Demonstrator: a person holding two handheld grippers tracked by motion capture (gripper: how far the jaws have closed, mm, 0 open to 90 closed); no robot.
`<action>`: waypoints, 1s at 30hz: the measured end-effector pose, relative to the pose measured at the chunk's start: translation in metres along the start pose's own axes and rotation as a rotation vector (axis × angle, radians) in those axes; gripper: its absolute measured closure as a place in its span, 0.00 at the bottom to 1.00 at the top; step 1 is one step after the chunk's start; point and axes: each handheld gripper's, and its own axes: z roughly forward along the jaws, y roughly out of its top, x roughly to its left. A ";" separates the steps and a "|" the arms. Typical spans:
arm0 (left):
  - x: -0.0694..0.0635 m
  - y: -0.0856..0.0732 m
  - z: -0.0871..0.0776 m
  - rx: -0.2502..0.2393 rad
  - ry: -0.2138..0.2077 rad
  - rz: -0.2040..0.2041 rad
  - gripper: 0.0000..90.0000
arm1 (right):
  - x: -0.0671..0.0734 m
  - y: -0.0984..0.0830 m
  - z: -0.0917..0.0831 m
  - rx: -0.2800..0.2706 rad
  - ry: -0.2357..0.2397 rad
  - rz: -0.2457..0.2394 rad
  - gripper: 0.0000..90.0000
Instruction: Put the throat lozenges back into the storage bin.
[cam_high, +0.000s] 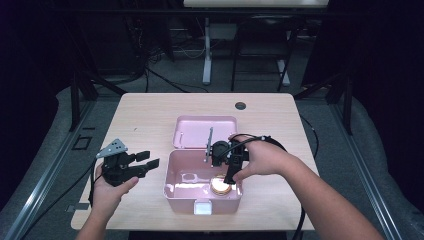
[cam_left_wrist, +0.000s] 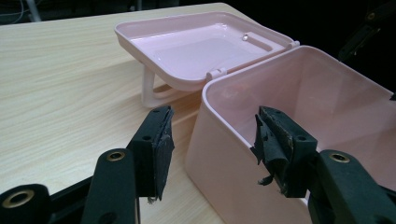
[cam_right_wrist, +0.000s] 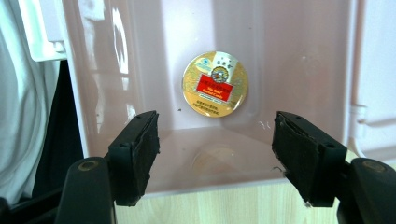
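Observation:
An open pink box (cam_high: 172, 172) stands on the table's near middle, its lid (cam_high: 200, 131) laid back behind it. A round gold tin (cam_high: 221, 185) with a red label lies flat on the box floor, toward the right. My right gripper (cam_high: 225, 171) hangs over the box and points down at the tin (cam_right_wrist: 215, 84); in its own view the right gripper (cam_right_wrist: 215, 140) stands open above the tin with nothing between its jaws. My left gripper (cam_high: 149, 159) is held left of the box, open and empty. In the left gripper view the left gripper (cam_left_wrist: 212, 135) straddles the box's near corner (cam_left_wrist: 224, 168) without touching it.
A white latch (cam_high: 202, 206) sits on the box's front wall. A small round cable hole (cam_high: 240, 105) lies near the table's far edge. Bare wood (cam_high: 145, 120) stretches left of and behind the box. The lid (cam_left_wrist: 201, 46) rests on its handle loop (cam_left_wrist: 154, 93).

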 end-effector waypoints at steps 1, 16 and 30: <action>0.000 0.000 0.000 0.001 0.000 0.000 0.52 | 0.000 -0.002 -0.002 -0.010 -0.007 0.002 0.35; -0.002 0.000 0.001 -0.002 0.003 -0.009 0.52 | 0.000 -0.033 -0.016 -0.134 -0.063 0.081 0.37; -0.004 0.000 0.001 -0.009 0.000 0.002 0.52 | 0.000 -0.066 -0.018 -0.321 -0.101 0.168 0.37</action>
